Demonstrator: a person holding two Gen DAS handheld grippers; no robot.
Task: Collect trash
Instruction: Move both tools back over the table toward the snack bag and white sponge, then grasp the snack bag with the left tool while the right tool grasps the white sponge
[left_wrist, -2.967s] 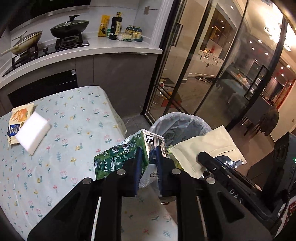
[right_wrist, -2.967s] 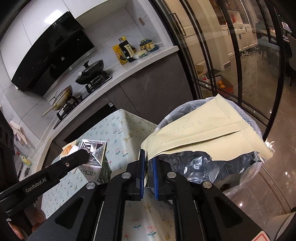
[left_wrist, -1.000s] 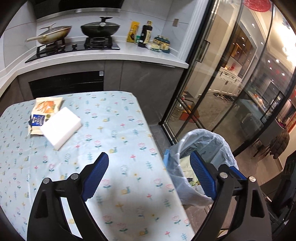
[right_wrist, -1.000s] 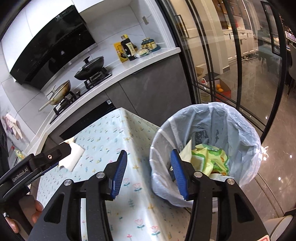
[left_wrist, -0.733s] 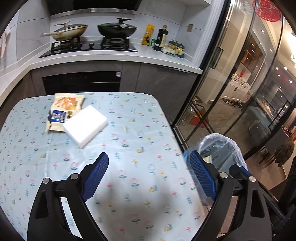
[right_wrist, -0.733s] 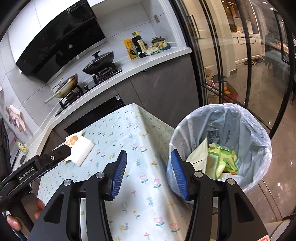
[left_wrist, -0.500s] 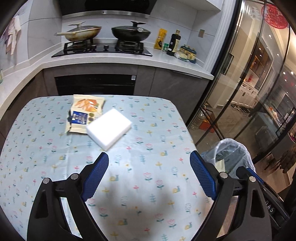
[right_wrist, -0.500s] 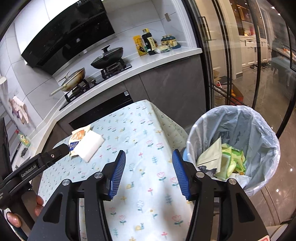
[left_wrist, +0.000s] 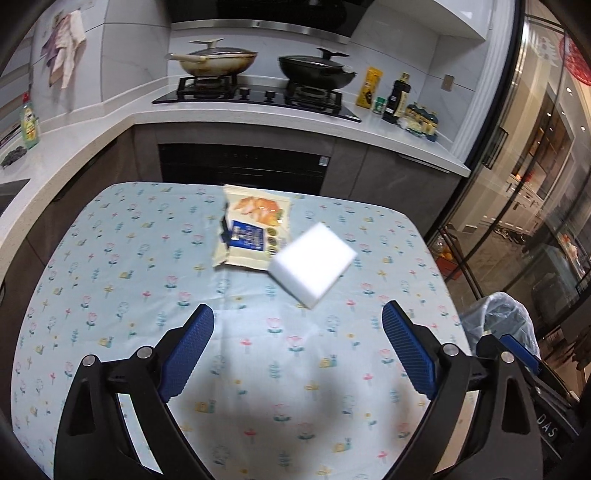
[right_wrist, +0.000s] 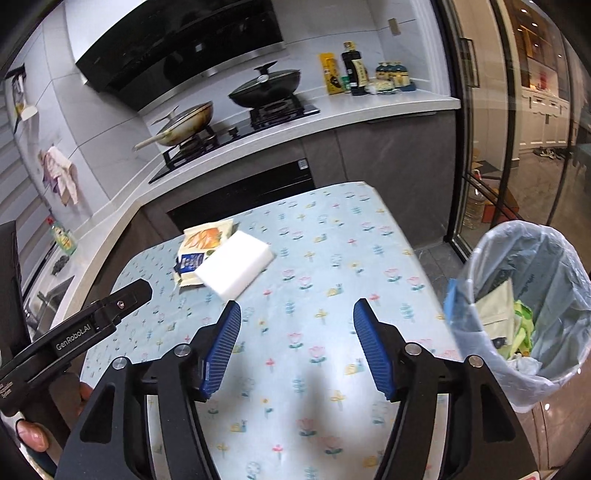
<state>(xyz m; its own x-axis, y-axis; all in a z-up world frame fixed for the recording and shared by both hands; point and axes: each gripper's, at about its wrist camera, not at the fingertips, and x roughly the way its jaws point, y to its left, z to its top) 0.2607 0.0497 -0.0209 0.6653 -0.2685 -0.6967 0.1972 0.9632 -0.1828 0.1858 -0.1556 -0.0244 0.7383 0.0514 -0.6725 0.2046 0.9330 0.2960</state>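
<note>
Left wrist view: left hand-held gripper (left_wrist: 297, 341) spread wide, empty, ribbed blue pads. Floral cloth bench (left_wrist: 110, 295). Glossy snack packet (left_wrist: 255, 230) far centre; white foam block (left_wrist: 312, 264) overlapping its right corner.

Right wrist view: right hand-held gripper (right_wrist: 296, 343) spread, empty. Plastic-lined round bin (right_wrist: 524, 306) right, crumpled wrappers inside.

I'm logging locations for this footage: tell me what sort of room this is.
A home kitchen, most likely. A gas hob carries a wok and a lidded pan, with sauce bottles on the counter and a lined trash bin beside the table.
</note>
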